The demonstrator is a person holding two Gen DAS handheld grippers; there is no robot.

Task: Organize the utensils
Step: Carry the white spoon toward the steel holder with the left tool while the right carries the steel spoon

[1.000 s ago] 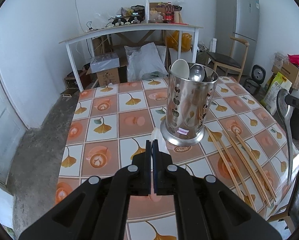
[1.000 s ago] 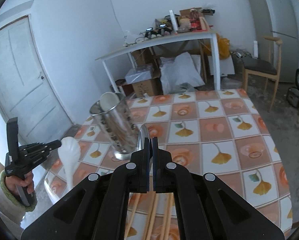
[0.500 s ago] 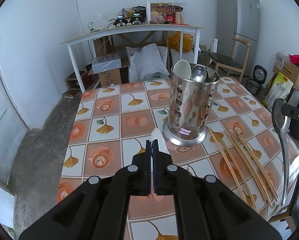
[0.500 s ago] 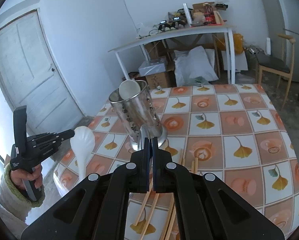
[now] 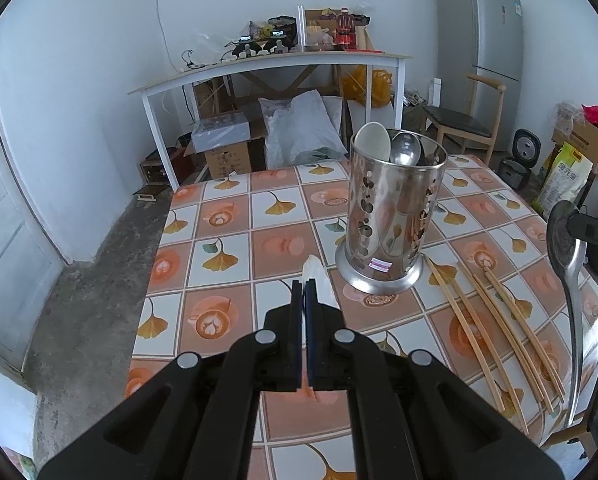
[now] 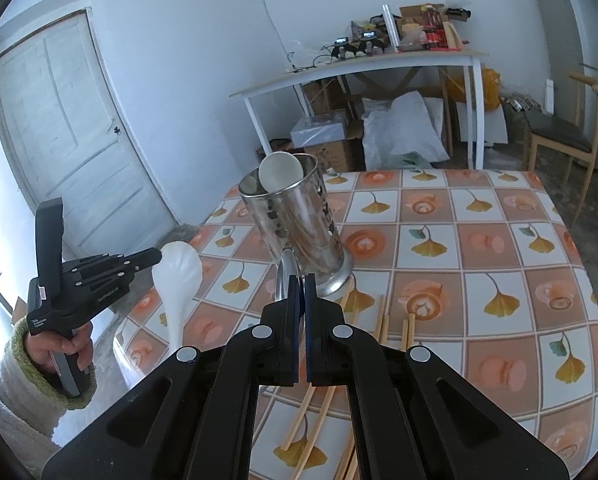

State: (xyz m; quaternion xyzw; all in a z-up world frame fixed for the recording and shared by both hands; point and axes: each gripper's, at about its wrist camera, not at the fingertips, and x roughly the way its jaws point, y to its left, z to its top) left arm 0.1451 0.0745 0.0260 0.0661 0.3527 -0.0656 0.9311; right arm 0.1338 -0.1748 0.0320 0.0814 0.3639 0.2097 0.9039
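Observation:
A perforated steel utensil holder [image 5: 395, 216] stands on the tiled table [image 5: 227, 256], with a white spoon [image 5: 373, 141] and a metal spoon [image 5: 406, 149] inside. It also shows in the right wrist view [image 6: 299, 224]. My left gripper [image 5: 303, 288] is shut on a white plastic spoon [image 5: 317, 280], held above the table left of the holder; the same spoon shows in the right wrist view [image 6: 179, 284]. My right gripper [image 6: 302, 284] is shut on a metal spoon [image 6: 286, 276], also seen in the left wrist view [image 5: 567, 264]. Several wooden chopsticks [image 5: 495, 320] lie on the table right of the holder.
A white work table [image 5: 267, 64] with clutter stands behind, with boxes and bags under it. A wooden chair [image 5: 467, 120] and a grey fridge [image 5: 479, 48] stand at the back right. A white door [image 6: 71, 136] is at the left.
Both grippers have drawn nearer the holder with their spoons still gripped. The right gripper and its metal spoon have moved left toward the holder.

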